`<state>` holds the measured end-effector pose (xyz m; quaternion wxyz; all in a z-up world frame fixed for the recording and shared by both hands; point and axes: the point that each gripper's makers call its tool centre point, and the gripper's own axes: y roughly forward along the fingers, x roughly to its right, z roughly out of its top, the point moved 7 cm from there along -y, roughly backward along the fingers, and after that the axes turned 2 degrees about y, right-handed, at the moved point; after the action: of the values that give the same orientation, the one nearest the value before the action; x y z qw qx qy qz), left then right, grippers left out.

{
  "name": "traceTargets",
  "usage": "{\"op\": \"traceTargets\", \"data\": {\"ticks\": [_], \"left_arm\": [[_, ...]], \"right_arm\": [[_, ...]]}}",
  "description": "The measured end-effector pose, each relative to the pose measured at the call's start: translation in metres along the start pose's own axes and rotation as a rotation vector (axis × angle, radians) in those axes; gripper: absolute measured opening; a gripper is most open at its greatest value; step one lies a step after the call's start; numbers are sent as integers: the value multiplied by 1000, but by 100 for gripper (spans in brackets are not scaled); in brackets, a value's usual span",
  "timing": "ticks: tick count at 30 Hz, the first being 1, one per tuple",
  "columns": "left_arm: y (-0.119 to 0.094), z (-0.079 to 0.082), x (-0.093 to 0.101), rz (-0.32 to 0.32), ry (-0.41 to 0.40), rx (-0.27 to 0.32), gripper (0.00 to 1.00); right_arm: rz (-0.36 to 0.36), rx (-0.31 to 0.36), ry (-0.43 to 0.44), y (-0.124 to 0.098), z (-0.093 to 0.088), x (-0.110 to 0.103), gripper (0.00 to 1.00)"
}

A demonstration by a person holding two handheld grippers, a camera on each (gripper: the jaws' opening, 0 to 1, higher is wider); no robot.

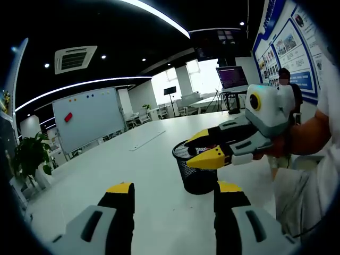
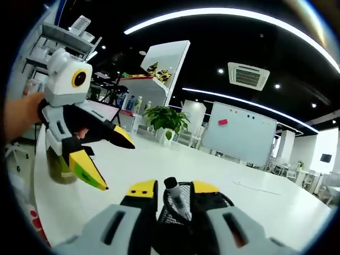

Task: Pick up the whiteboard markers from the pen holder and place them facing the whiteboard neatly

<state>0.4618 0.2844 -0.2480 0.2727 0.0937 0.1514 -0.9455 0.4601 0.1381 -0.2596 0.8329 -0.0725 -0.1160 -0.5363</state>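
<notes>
Left gripper (image 1: 172, 192), jaws apart and empty, hovered before the mesh pen holder (image 1: 197, 178). Right gripper (image 2: 174, 189), jaws apart, straddled a whiteboard marker (image 2: 178, 198) upright inside the pen holder; light, rigid, probably slick, best pinched mid-barrel.

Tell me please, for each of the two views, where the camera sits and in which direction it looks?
Left gripper view: rides on the left hand-held gripper, looks across the white table at the pen holder and whiteboard; the right hand-held gripper and a person's forearm show.
Right gripper view: rides on the right hand-held gripper, open just above the pen holder around a marker; the left hand-held gripper and a hand show.
Shared: pen holder, table, whiteboard, both grippers.
</notes>
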Motion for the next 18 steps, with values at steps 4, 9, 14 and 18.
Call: {"op": "traceTargets", "data": {"ticks": [4, 9, 14, 18], "left_arm": [[0, 0, 0, 0, 0, 0, 61], [0, 0, 0, 1, 0, 1, 61], [0, 0, 0, 0, 0, 1, 61], [-1, 0, 0, 1, 0, 2, 61]], "right_arm": [[-3, 5, -14, 1, 1, 0, 20], [-11, -5, -8, 2, 0, 0, 19], [-5, -7, -33, 3, 1, -2, 18], [-7, -20, -79, 4, 0, -3, 18]]}}
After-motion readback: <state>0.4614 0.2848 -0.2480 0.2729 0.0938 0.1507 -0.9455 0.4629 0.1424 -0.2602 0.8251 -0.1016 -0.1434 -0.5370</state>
